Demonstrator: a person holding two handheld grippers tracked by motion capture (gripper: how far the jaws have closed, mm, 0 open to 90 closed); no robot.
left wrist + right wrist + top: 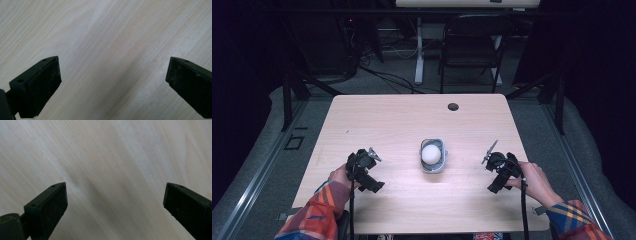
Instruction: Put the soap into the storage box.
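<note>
A small grey holder (pixel 433 166) sits at the middle of the light wooden table (pixel 412 120), and a white ball (pixel 431 153) rests in it. My left gripper (pixel 364 171) is held to the left of the holder, near the front of the table. My right gripper (pixel 501 170) is at about the same distance to the right of it. In the left gripper view, the left gripper (pixel 113 67) is open, its jaws wide apart over bare wood. The right gripper (pixel 115 192) is likewise open over bare wood in the right gripper view.
A round cable hole (pixel 453 106) is near the table's far edge. Beyond the table stand a black folding chair (pixel 472 45) and the white leg of another desk (pixel 418 55), with cables on the grey floor. Plaid sleeves come in at the bottom corners.
</note>
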